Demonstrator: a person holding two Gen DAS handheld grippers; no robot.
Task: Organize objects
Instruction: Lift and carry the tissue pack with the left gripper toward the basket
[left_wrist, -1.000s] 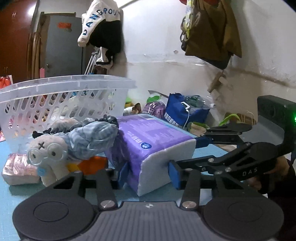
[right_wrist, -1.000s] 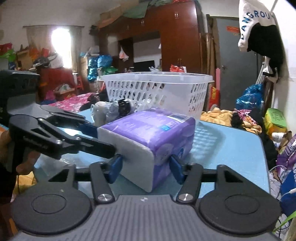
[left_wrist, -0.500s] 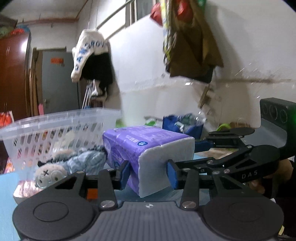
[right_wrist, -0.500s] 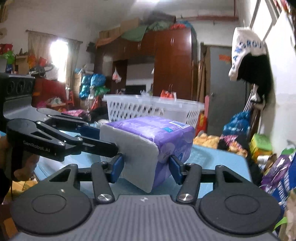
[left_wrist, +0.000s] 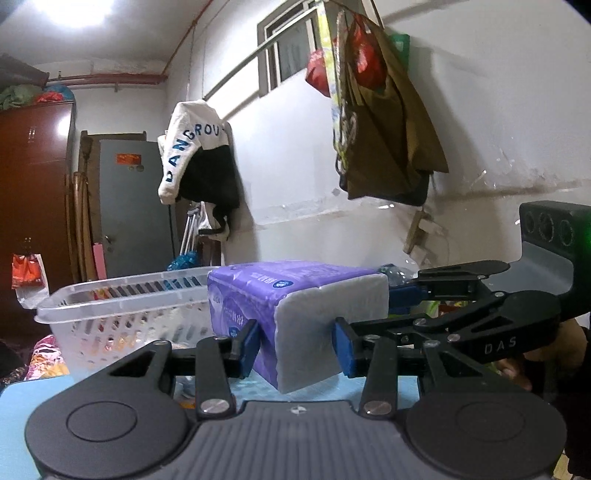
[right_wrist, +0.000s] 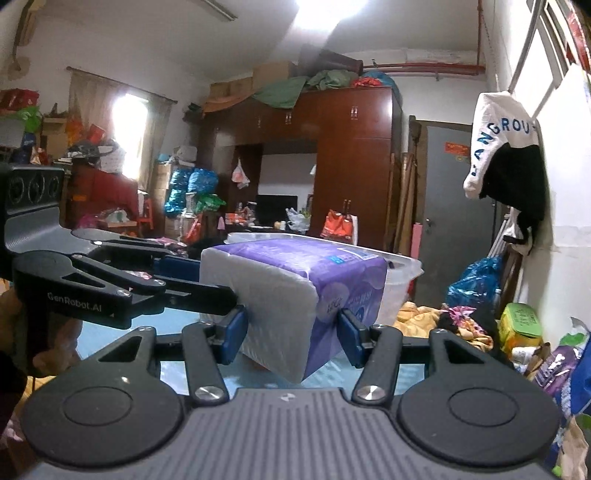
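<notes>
Above the table (left_wrist: 14, 402), both tools, left tool (left_wrist: 295, 347) and right tool (right_wrist: 291, 328), clamp the level tissue pack (left_wrist: 295, 295), lengthwise toward the basket (left_wrist: 122, 306).

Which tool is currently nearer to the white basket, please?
Left, marginally. Both the left tool and the right tool clamp the purple tissue pack; the white basket sits just beyond the left tool's corner.

A ceiling light (left_wrist: 79, 14) glares at eleven o'clock in the left view, twelve in the right; a window (right_wrist: 129, 136) blows out at nine; fisheye bending curves the edges; corners vignette black.
</notes>
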